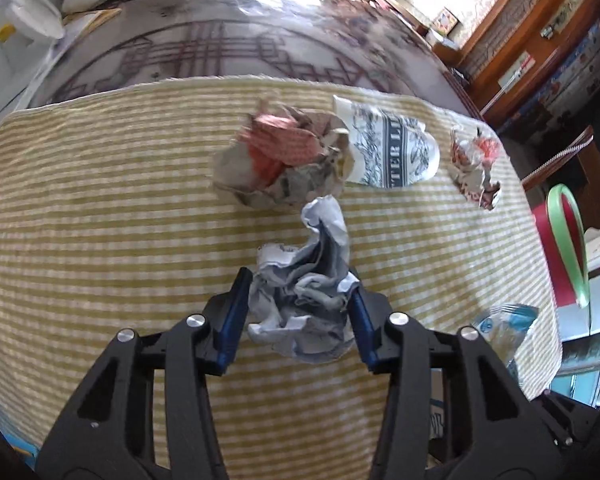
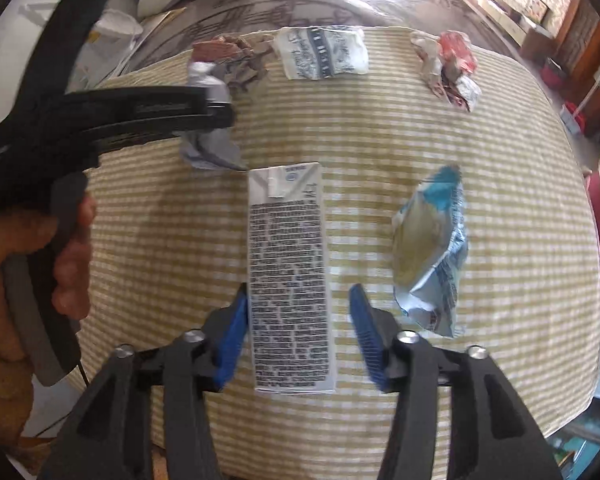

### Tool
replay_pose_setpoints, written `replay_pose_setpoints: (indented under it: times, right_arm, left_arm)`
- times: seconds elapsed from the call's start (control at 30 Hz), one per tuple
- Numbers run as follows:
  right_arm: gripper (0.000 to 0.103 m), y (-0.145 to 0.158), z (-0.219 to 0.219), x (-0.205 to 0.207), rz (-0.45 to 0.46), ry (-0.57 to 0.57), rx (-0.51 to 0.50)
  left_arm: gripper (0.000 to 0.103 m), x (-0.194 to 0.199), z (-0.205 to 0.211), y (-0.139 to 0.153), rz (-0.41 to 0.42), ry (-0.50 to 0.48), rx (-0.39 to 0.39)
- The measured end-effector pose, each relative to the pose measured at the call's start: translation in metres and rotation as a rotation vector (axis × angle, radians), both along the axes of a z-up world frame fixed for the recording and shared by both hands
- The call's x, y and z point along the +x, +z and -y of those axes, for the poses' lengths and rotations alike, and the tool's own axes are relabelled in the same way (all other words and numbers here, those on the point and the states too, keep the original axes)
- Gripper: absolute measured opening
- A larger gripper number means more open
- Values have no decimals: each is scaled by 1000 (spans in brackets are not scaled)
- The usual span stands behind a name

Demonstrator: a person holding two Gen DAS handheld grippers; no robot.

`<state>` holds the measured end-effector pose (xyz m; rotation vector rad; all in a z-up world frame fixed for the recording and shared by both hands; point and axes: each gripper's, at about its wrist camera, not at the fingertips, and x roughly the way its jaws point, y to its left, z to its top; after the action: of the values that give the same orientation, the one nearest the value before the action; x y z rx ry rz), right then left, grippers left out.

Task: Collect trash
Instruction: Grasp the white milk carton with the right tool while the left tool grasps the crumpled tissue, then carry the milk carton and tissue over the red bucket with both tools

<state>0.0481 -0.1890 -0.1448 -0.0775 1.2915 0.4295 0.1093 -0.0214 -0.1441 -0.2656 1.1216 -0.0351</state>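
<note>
1. A striped yellow and white cloth (image 1: 100, 208) is spread over a big round table (image 1: 220, 40), and all the trash is laid out on it.
2. A tall drink carton (image 2: 290, 276) is seen lying flat near the front edge of the cloth, with its printed side up.
3. A ball of brown and red paper (image 1: 280, 160) is seen at the back of the cloth, touching a squashed paper cup (image 1: 392, 148) with dark writing on it.
4. A crumpled blue and white wrapper (image 2: 432, 252) is found just to the right of the carton, and a smaller red and white wrapper (image 2: 450, 68) lies at the far right corner.
5. A scrunched grey paper (image 1: 304, 292) is squeezed between the blue pads of the left gripper (image 1: 298, 300). The pads look pressed on both sides of it, so a pick-up is judged to be under way.
6. The right gripper (image 2: 298, 316) is held over the bottom half of the carton with its jaws apart. One pad is at the carton's left edge, and a gap is left on the right.
7. Next, the grey paper needs to be lifted away. No bin can be told for sure. The right jaws need to be closed more for the carton to be gripped.
</note>
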Motion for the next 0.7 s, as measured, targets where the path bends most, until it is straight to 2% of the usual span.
replay_pose_setpoints:
  times: [0.23, 0.4, 0.6, 0.7]
  right_arm:
    - [64, 10, 0, 10, 34, -15, 18]
    - [64, 13, -12, 19, 72, -17, 7]
    - [64, 9, -11, 11, 82, -13, -13]
    - [64, 10, -15, 9, 94, 5, -30]
  left_arm:
    - [45, -31, -28, 26, 20, 93, -22]
    - [45, -59, -37, 48, 66, 127, 20]
    - [45, -71, -43, 54, 90, 167, 58]
    - [45, -72, -48, 54, 91, 185, 46]
